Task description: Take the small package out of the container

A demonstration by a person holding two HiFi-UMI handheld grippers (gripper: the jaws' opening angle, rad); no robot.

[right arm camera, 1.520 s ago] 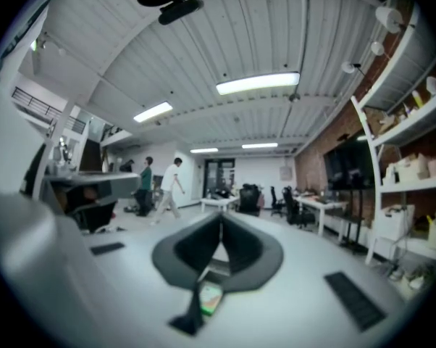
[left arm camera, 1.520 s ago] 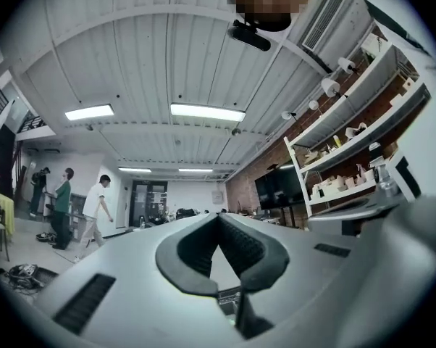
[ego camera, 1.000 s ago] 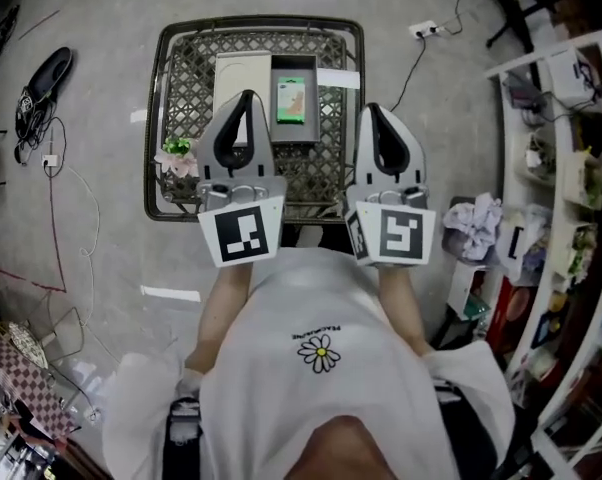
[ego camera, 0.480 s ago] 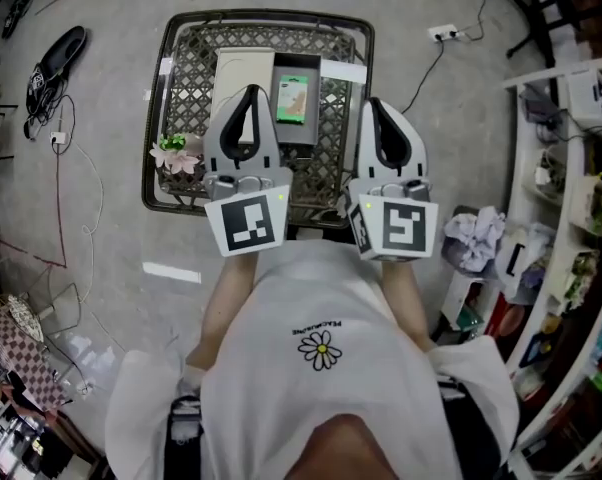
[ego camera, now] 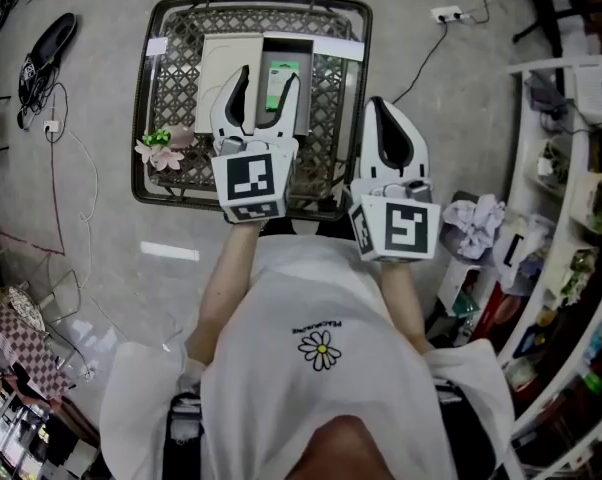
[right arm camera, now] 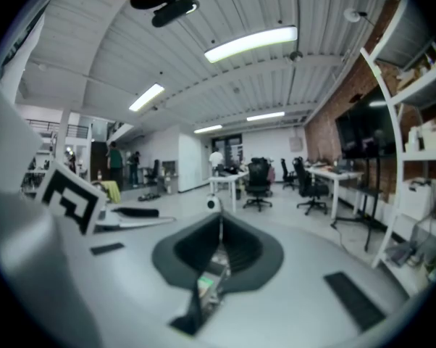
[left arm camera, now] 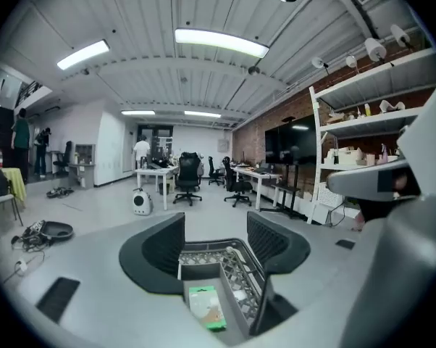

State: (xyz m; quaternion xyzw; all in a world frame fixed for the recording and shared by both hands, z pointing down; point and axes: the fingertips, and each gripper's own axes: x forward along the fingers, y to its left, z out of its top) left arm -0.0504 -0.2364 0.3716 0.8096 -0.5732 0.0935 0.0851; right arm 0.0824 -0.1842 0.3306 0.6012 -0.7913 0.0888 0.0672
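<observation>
Left gripper [ego camera: 268, 76] jaws opening, empty, over one small package [ego camera: 280, 86] in one container [ego camera: 286, 46]; right gripper [ego camera: 379, 104] clenched

From the head we look steeply down past the person's torso [ego camera: 321, 368] onto the wire basket [ego camera: 261, 2] at upper centre, well below us. Both gripper views sit low, facing level across the office. At bottom centre each shares that basket and its green package [left arm camera: 206, 304], the left view nearer.
</observation>
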